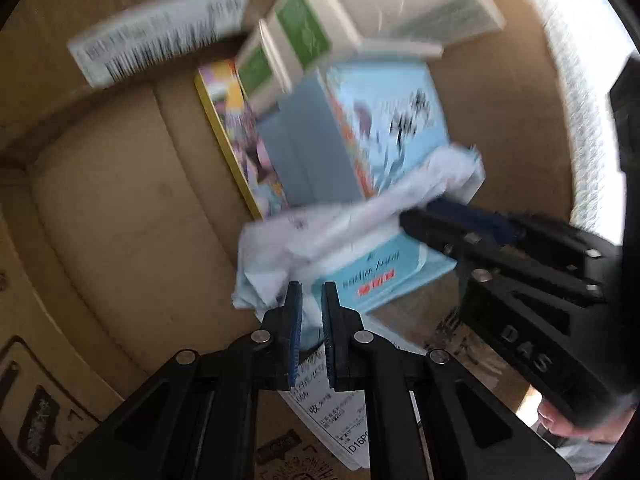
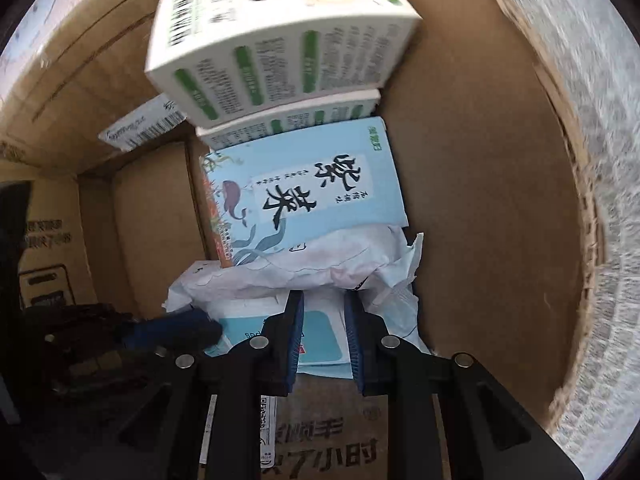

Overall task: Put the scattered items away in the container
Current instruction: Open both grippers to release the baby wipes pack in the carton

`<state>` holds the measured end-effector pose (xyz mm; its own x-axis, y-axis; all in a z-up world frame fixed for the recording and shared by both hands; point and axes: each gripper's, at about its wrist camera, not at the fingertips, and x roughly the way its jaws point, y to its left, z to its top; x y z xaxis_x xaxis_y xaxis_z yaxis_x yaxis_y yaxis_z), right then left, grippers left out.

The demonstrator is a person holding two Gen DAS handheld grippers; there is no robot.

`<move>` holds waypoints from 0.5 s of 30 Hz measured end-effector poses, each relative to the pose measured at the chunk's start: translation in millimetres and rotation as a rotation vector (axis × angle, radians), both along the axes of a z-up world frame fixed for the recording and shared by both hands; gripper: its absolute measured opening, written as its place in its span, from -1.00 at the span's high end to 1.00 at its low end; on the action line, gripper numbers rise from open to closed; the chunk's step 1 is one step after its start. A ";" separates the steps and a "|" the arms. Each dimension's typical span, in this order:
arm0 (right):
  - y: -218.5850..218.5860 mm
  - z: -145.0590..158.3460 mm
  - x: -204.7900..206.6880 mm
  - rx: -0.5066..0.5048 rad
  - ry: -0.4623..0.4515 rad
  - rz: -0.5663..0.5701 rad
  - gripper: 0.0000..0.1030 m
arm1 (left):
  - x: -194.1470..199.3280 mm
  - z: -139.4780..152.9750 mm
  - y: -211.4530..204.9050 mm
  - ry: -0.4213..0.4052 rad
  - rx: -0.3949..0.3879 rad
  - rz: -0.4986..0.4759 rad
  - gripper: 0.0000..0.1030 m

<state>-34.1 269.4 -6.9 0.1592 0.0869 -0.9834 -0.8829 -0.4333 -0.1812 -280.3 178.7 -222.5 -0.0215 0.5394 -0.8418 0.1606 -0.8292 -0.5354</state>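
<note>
While both grippers hang inside the cardboard box [image 2: 480,200], I note the pack first: a soft white-and-pale-blue wipes pack [image 2: 320,272], crumpled at its wrapper, lying low in the box against the foot of the light blue seaweed box [image 2: 304,196]. Its long axis runs crosswise in the right wrist view, left to right, just ahead of both sets of fingers.

Left gripper [image 1: 311,292]: jaws drawn in to a narrow gap, with pale blue wrapper in between. I judge it pinches the near edge of the pack, though blur keeps me from being sure of the contact.

Right gripper [image 2: 323,300]: pointing almost straight down, jaws drawn close, wrapper film showing between the pads. In the left wrist view its tips meet the far end of the same pack [image 1: 352,224]. So, as I read it, each hand has one end and the pack spans between them.

Stacked beyond: two white-and-green cartons [image 2: 280,52] leaning on the seaweed box, and a colourful yellow-edged box [image 1: 240,140] beside them. Bare box floor lies to the left.

Judgement: the pack is at or near its resting place; what remains is letting go without dragging the loose wrapper back up. Neither hand is nearer; both are on it.
</note>
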 end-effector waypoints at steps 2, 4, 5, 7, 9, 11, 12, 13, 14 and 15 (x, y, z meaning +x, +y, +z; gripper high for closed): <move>3.4 -3.9 5.2 0.001 0.024 -0.058 0.65 | 0.1 8.3 -5.6 0.041 -0.021 0.037 0.79; 8.6 -16.6 7.0 -0.031 0.014 -0.093 0.66 | 1.1 13.0 -14.3 0.071 -0.049 0.103 0.79; 9.8 -19.0 4.9 -0.045 0.000 -0.090 0.66 | 0.6 12.3 -16.7 0.069 -0.048 0.113 0.79; 8.1 -19.2 1.7 -0.044 -0.021 -0.106 0.66 | -0.7 5.8 -20.8 0.035 -0.032 0.120 0.79; 7.4 -21.2 -2.7 -0.050 -0.049 -0.110 0.65 | 0.1 0.6 -25.3 0.004 -0.036 0.143 0.79; 10.2 -24.5 -7.4 -0.064 -0.077 -0.111 0.65 | -1.2 -0.4 -27.0 -0.003 -0.035 0.150 0.79; 11.9 -26.4 -9.6 -0.069 -0.091 -0.109 0.65 | -2.3 -0.5 -28.0 -0.003 -0.044 0.156 0.79; 14.3 -29.7 -11.7 -0.076 -0.107 -0.110 0.65 | -3.2 -2.2 -29.4 -0.013 -0.046 0.168 0.79; 17.1 -34.9 -14.3 -0.088 -0.134 -0.110 0.65 | -3.9 -5.3 -31.4 -0.029 -0.037 0.183 0.80; 18.9 -38.0 -17.4 -0.101 -0.155 -0.102 0.65 | -4.4 -8.7 -34.3 -0.045 -0.029 0.202 0.80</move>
<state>-51.5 288.3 -44.9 0.3126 -0.0354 -0.9492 -0.8880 -0.3657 -0.2788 -284.7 144.5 -231.3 -0.0886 0.5038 -0.8592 0.3481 -0.7926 -0.5007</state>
